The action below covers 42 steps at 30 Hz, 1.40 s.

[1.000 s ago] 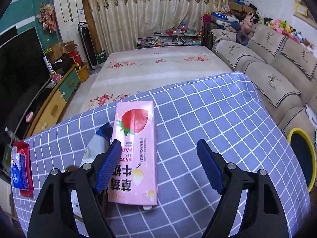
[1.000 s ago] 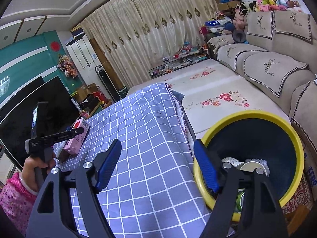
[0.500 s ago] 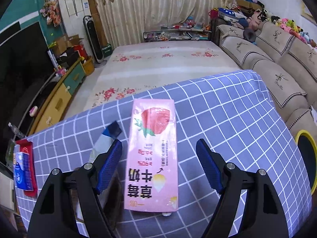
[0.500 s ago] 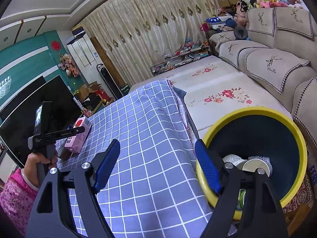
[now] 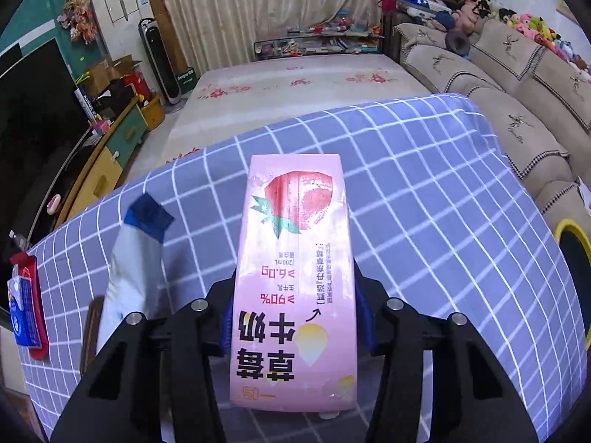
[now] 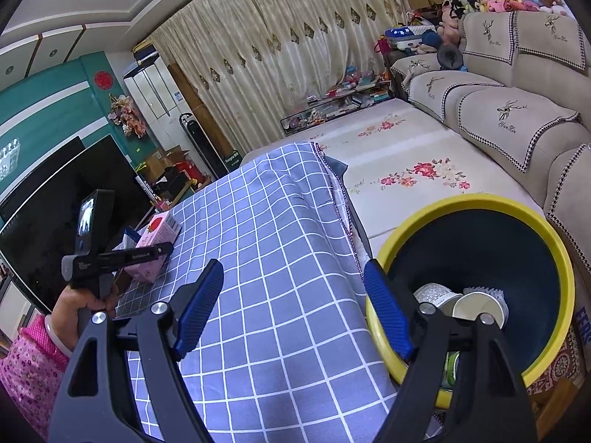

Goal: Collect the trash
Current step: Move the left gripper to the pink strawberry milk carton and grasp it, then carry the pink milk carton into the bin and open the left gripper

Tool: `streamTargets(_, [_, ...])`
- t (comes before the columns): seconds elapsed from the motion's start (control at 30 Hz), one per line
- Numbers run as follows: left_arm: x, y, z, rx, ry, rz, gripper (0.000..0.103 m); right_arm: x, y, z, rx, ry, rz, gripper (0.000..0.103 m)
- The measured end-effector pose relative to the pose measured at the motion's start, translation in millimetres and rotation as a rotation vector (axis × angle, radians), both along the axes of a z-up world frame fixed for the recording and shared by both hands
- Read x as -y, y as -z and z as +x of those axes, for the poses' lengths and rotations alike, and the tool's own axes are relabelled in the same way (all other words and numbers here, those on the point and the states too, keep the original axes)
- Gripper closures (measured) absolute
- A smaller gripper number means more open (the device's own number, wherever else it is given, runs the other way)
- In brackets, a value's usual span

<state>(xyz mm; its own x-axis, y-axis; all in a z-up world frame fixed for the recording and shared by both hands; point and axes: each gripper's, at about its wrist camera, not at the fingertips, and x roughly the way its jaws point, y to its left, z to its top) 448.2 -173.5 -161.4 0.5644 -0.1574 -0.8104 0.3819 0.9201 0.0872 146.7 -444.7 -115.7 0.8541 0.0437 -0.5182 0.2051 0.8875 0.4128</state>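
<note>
On checked cloth point(image 5: 443, 203), pink milk carton point(image 5: 295, 258) lengthwise (strawberry end away), left hand-held gripper point(image 5: 295, 317) closing around it.

Left gripper point(image 5: 293, 323): tilted steeply down over the table, jaws closing on the pink carton point(image 5: 295, 258) that lies between them, blue pads at its two long sides.
Left hand point(image 6: 79, 304): fist round the gripper's handle at the far left of the table, pink floral sleeve point(image 6: 26, 365) at the wrist.
Right gripper point(image 6: 293, 308): angled gently down, jaws spread wide, nothing between them.
</note>
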Motion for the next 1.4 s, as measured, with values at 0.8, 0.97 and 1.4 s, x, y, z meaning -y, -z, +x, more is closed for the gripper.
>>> streamTargets(0.8, [203.7,-67.8,-210.0,0.014,0.551,-0.105,0.054,131.9,-46.2,-149.6,0.017,0.412,-0.197,0.026])
streamTargets(0.97, [269.2,-48.5,-213.5,-0.059,0.615,-0.081,0.054,159.2,-36.8,-170.9,0.000,0.457,-0.177,0.026])
streamTargets(1.4, [352.2,10.0,-195.7,-0.133,0.634,-0.035,0.036,177.2,-30.6,-182.3,-0.006,0.486,-0.154,0.026])
